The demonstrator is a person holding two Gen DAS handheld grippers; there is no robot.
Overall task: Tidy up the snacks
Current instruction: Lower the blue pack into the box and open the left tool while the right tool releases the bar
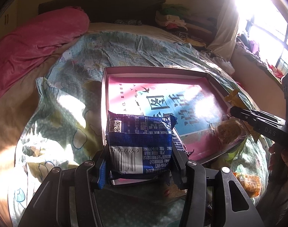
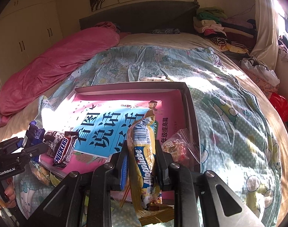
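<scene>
A shallow cardboard box (image 1: 155,70) with a pink and blue printed bottom lies on the patterned bedspread. My left gripper (image 1: 140,160) is shut on a blue snack packet (image 1: 140,132) with a barcode, held over the box's near left corner. My right gripper (image 2: 143,160) is shut on a yellow Alpenliebe packet (image 2: 144,151) above the near part of the box (image 2: 128,86). A Snickers bar (image 2: 63,150) and a clear bag of red sweets (image 2: 178,147) lie inside it. Each view catches the other gripper: the right gripper (image 1: 236,111) and the left gripper (image 2: 28,145) with the blue packet (image 2: 33,132).
A pink blanket (image 2: 58,71) lies along the bed's left side. Folded clothes (image 2: 210,22) are piled by the headboard. Loose snack packets (image 1: 248,181) rest on the bedspread in front of the box. A red bag (image 2: 280,106) sits at the bed's right edge; a window (image 1: 267,28) glares.
</scene>
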